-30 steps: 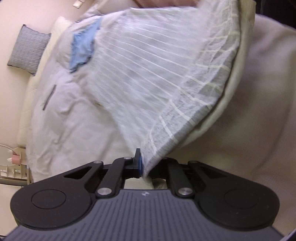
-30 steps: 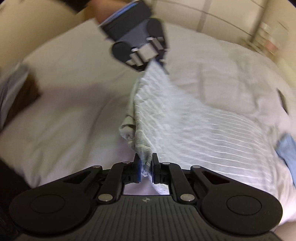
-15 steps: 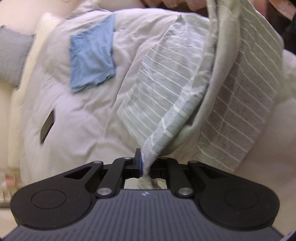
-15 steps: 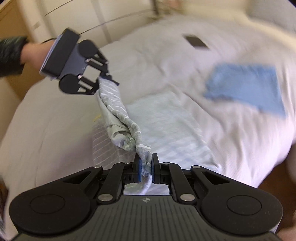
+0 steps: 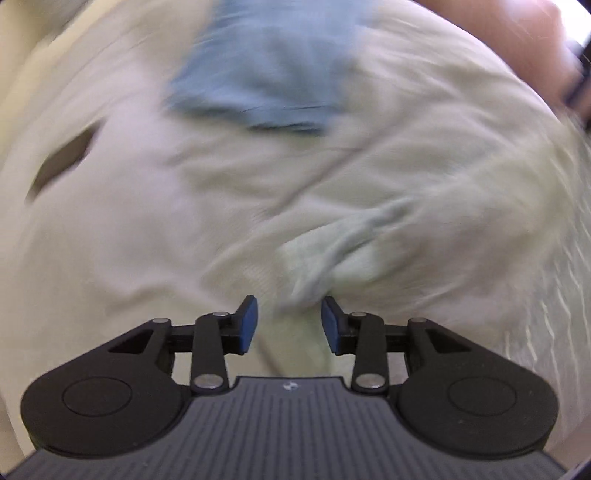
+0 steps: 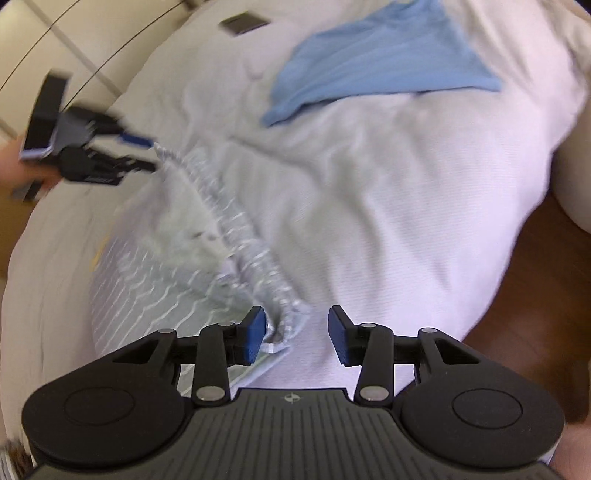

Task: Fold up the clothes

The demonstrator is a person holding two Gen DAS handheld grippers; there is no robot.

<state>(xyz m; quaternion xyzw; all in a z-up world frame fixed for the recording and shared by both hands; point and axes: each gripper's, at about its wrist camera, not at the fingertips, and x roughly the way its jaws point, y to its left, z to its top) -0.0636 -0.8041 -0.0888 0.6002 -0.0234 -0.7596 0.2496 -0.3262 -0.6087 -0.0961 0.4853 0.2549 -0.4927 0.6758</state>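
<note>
Right wrist view shows the right gripper [image 6: 295, 334] with its blue-padded fingers spread wide, holding nothing; the bunched corner of the grey-green cotton garment with thin white stripes [image 6: 236, 240] lies just between them, nearer the pad at 9 o'clock. That garment rests on the pale quilted bed cover [image 6: 388, 192], its roped-up edge running toward 10 o'clock to the left gripper [image 6: 147, 157], whose fingers also stand apart about the far corner. Left wrist view, heavily blurred, confirms the left gripper [image 5: 289, 319] wide with a crumpled corner of cloth [image 5: 332, 254] just ahead, toward 12 o'clock. A flat light-blue cotton garment [image 6: 376, 62] lies well apart at 1 o'clock, and a small dark flat rectangular object [image 6: 242, 23] at 11 o'clock. Judgement: the striped piece lies doubled but with a twisted, ridged edge, so the fold is not neat. Good practice calls for regripping single layers at clean corners, drawing the edge taut between both grippers, and laying it down level before any further fold. Risk: pinching the bed cover together with the cloth.
</note>
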